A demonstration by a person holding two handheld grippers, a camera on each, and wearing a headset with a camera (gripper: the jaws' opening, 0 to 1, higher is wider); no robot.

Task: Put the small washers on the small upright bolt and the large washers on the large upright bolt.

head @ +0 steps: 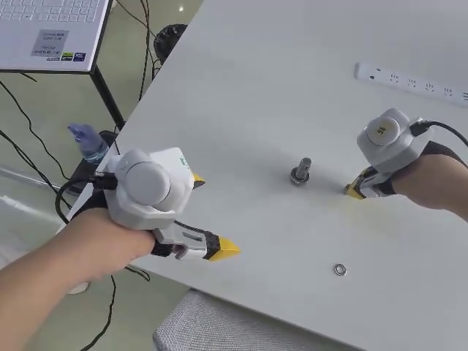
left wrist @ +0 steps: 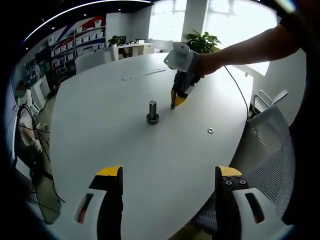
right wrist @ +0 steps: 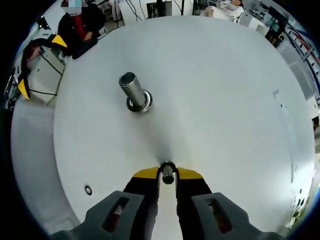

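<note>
Between the yellow tips of the right gripper sits a small metal part, pinched tight with the jaws drawn almost together. Whether it is a washer or a little bolt I cannot tell. The tips are down low at the white table. Near them, the large upright bolt stands threaded end up, with a broader collar at its foot. A loose washer lies flat on the table, well apart from the bolt, toward the near edge. The left gripper hovers at that near edge, jaws spread wide with nothing between them, pointed toward the bolt. Farther out, a white power strip lies on the far side of the table. A grey chair stands at the near edge, and a laptop sits on a stand off to the left.
</note>
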